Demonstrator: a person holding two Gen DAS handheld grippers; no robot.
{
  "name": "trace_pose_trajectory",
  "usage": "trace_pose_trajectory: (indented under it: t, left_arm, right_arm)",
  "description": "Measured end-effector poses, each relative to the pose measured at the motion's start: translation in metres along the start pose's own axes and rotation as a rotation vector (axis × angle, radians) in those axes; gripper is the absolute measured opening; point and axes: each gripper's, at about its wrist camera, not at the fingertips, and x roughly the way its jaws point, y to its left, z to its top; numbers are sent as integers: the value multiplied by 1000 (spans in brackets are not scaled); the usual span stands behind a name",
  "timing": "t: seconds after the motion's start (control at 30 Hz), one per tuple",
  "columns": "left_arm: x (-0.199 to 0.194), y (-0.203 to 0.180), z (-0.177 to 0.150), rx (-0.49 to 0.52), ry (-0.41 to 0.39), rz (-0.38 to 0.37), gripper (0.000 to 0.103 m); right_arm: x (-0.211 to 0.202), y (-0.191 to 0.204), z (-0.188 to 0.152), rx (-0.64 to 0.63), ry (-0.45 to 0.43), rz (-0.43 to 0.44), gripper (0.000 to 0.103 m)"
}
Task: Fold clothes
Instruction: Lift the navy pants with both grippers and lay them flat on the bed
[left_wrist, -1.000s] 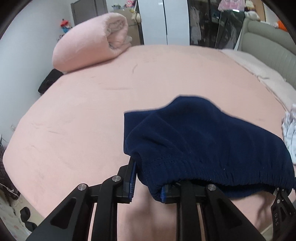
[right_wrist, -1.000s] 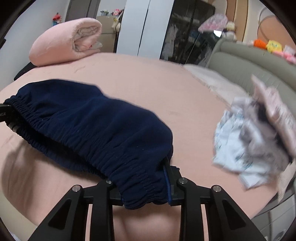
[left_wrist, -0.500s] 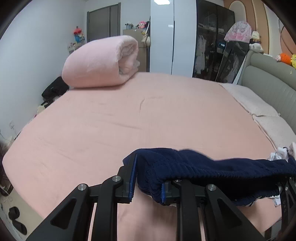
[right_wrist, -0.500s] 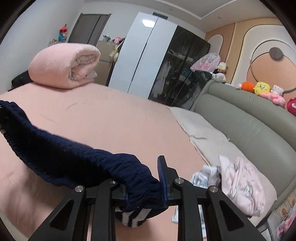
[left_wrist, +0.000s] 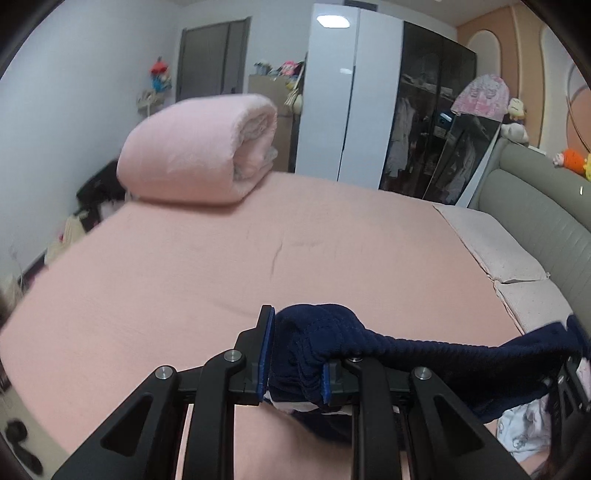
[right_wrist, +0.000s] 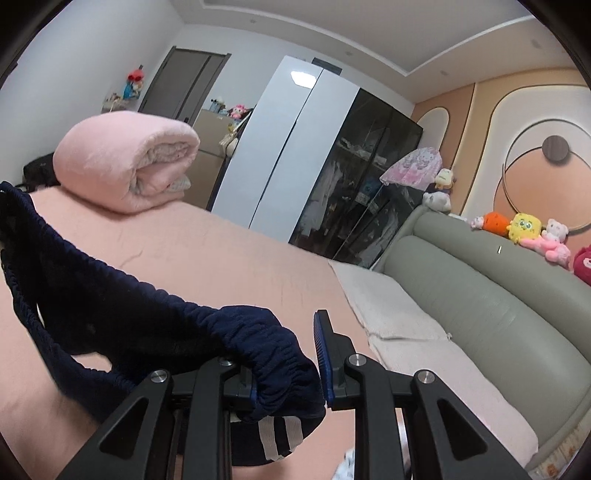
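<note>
Navy blue pants with an elastic waistband hang stretched between my two grippers above the pink bed. My left gripper is shut on one end of the waistband. My right gripper is shut on the other end; the waistband runs off to the left. A white-striped part hangs below the right gripper.
A rolled pink blanket lies at the bed's far left corner. A grey padded headboard with plush toys runs along the right. Pale pillows lie by it. Light crumpled clothes lie at lower right. Wardrobes stand behind.
Both grippers have risen and tilted up with the pants. The garment, first spread over the bed, now hangs taut below them and the view shows more of the room.
</note>
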Motion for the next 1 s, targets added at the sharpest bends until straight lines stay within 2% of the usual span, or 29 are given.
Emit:
trace_pose_trajectory:
  t: [0.27, 0.43, 0.53, 0.6, 0.77, 0.9, 1.0]
  left_arm:
    - [19, -35, 61, 155, -101, 84, 18]
    - [27, -42, 74, 205, -171, 122, 18]
    - [41, -41, 69, 211, -162, 125, 18]
    - [50, -39, 60, 207, -146, 121, 18]
    - [60, -21, 19, 159, -51, 30, 18]
    - [52, -4, -15, 128, 24, -50, 18]
    - [42, 4, -38, 129, 69, -81, 18]
  right_arm:
    - [31, -11, 57, -26, -96, -67, 22]
    - [55, -19, 77, 5, -103, -62, 22]
    - [70, -20, 79, 20, -90, -58, 22]
    - [77, -15, 71, 15, -71, -44, 22]
    - [75, -3, 34, -17, -8, -9, 22]
    - [54, 2, -7, -15, 53, 53, 22]
    - [33, 7, -37, -27, 91, 89, 22]
